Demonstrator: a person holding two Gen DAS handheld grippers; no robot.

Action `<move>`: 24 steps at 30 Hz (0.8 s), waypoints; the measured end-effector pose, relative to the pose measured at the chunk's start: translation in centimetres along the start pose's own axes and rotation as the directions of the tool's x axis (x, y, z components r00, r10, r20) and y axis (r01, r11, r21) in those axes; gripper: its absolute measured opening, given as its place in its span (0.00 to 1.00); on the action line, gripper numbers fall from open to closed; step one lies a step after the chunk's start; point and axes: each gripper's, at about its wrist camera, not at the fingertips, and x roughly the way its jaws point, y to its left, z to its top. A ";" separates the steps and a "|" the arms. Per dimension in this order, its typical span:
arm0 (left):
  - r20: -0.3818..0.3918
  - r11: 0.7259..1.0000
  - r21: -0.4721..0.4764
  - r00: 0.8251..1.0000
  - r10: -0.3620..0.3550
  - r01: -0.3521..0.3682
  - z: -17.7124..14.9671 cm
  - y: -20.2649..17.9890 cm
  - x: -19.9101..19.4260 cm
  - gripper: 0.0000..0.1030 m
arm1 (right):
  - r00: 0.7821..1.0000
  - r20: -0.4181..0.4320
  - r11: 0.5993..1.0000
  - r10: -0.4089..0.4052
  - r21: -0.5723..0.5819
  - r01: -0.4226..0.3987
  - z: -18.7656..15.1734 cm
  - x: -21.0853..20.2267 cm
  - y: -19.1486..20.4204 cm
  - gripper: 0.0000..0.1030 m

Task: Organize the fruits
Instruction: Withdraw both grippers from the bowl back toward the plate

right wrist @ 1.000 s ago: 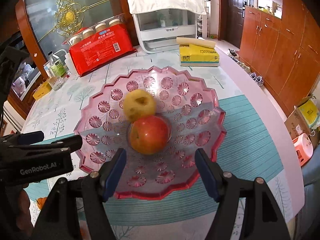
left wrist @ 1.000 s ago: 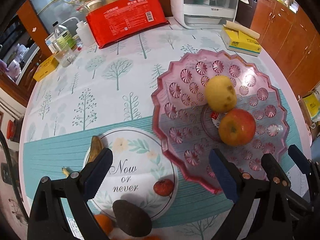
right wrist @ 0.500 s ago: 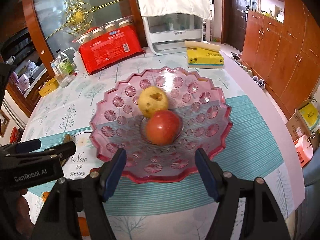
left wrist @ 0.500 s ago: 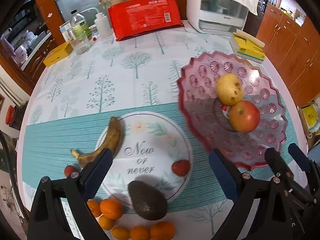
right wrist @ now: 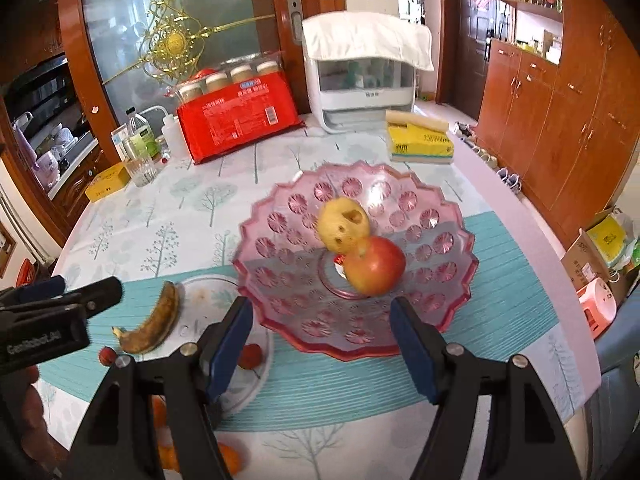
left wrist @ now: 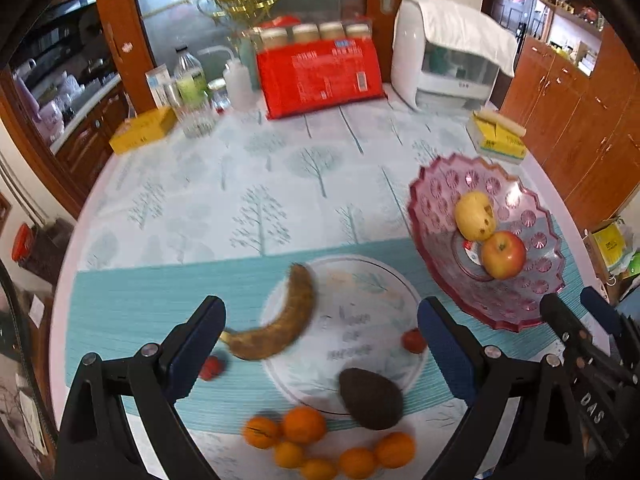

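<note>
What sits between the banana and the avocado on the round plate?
Nothing: bare printed plate surface lies between the banana and the avocado, seen in the left wrist view. The small red fruit lies off to the side.

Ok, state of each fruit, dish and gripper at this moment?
left gripper: open, empty
right gripper: open, empty
pink bowl: holds two fruits
red apple: in bowl
yellow apple: in bowl, touching red apple
banana: browned, half on the round plate
avocado: on plate's edge

Both hand-held grippers, left (left wrist: 320, 344) and right (right wrist: 322, 340), point steeply downward, jaws wide, empty.
</note>
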 end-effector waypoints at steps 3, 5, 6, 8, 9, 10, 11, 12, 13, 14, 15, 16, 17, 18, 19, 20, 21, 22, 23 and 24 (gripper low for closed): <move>0.033 1.000 0.001 0.999 0.004 -0.004 0.1 2.2 -1.5 0.93 | 1.000 0.018 1.000 -0.006 -0.007 0.006 0.4 -0.9 1.5 0.69; 0.046 1.000 0.000 0.999 0.005 -0.005 0.0 3.4 -2.1 0.93 | 1.000 0.027 1.000 -0.009 -0.015 0.009 0.7 -1.3 2.6 0.69; 0.053 1.000 -0.002 0.999 0.003 -0.003 0.0 4.3 -2.4 0.93 | 1.000 0.029 1.000 -0.010 -0.021 0.011 0.8 -1.5 3.2 0.69; 0.061 1.000 -0.006 0.998 0.004 -0.004 -0.1 5.4 -2.7 0.93 | 0.999 0.033 0.999 -0.012 -0.030 0.013 0.9 -1.8 4.3 0.69; 0.066 1.000 -0.006 0.998 0.003 -0.002 -0.2 6.2 -2.9 0.93 | 0.999 0.034 0.999 -0.012 -0.034 0.013 1.0 -1.9 4.8 0.69; 0.067 1.000 -0.007 0.998 0.001 -0.001 -0.3 6.6 -3.0 0.93 | 0.999 0.034 0.999 -0.011 -0.041 0.012 0.9 -2.0 5.5 0.69; 0.068 1.000 -0.006 0.998 -0.001 0.001 -0.4 7.0 -3.0 0.93 | 0.999 0.034 0.999 -0.011 -0.048 0.012 0.9 -2.1 6.0 0.69; 0.068 1.000 -0.005 0.998 -0.006 0.006 -0.4 7.6 -2.9 0.93 | 0.999 0.032 0.998 -0.013 -0.054 0.014 0.9 -2.1 6.5 0.69; 0.067 1.000 -0.005 0.998 -0.010 0.010 -0.4 8.0 -2.8 0.93 | 0.999 0.030 0.998 -0.014 -0.057 0.016 0.8 -2.1 6.9 0.69; 0.065 1.000 -0.004 0.998 -0.014 0.014 -0.5 8.3 -2.7 0.93 | 1.000 0.025 0.998 -0.014 -0.060 0.015 0.7 -2.0 7.4 0.69; 0.061 1.000 -0.002 0.998 -0.021 0.021 -0.6 8.8 -2.4 0.93 | 1.000 0.016 0.998 -0.010 -0.062 0.011 0.6 -1.9 7.9 0.69; 0.057 1.000 0.001 0.998 -0.026 0.026 -0.6 9.1 -2.2 0.93 | 1.000 0.008 0.998 -0.008 -0.062 0.008 0.5 -1.8 8.2 0.69; 0.053 1.000 0.004 0.998 -0.031 0.031 -0.6 9.3 -1.9 0.93 | 1.000 -0.003 0.998 -0.005 -0.060 0.005 0.3 -1.6 8.5 0.69; 0.047 0.999 0.008 0.998 -0.037 0.037 -0.7 9.6 -1.6 0.93 | 1.000 -0.014 0.998 -0.003 -0.059 0.002 0.2 -1.4 8.8 0.69; 0.039 0.999 0.013 0.998 -0.045 0.045 -0.7 9.9 -1.2 0.93 | 1.000 -0.025 0.998 -0.004 -0.057 0.002 0.0 -1.1 9.1 0.69; 0.034 0.999 0.016 0.998 -0.049 0.049 -0.7 9.9 -0.8 0.93 | 0.999 -0.034 0.998 -0.005 -0.055 0.003 -0.2 -0.9 9.4 0.69; 0.025 0.998 0.022 0.998 -0.057 0.056 -0.8 10.0 -0.3 0.93 | 0.999 -0.041 0.999 -0.003 -0.054 0.001 -0.4 -0.7 9.6 0.69; 0.018 0.998 0.028 0.998 -0.063 0.062 -0.7 10.1 0.1 0.93 | 0.999 -0.051 0.999 -0.001 -0.052 -0.002 -0.7 -0.4 9.8 0.69; 0.009 0.997 0.035 0.997 -0.071 0.071 -0.7 10.3 0.7 0.93 | 0.998 -0.064 0.999 0.005 -0.050 -0.008 -1.0 -0.1 10.1 0.69; 0.000 0.996 0.039 0.997 -0.080 0.080 -0.8 10.2 1.3 0.93 | 0.997 -0.072 0.999 0.009 -0.050 -0.012 -1.2 0.2 10.2 0.69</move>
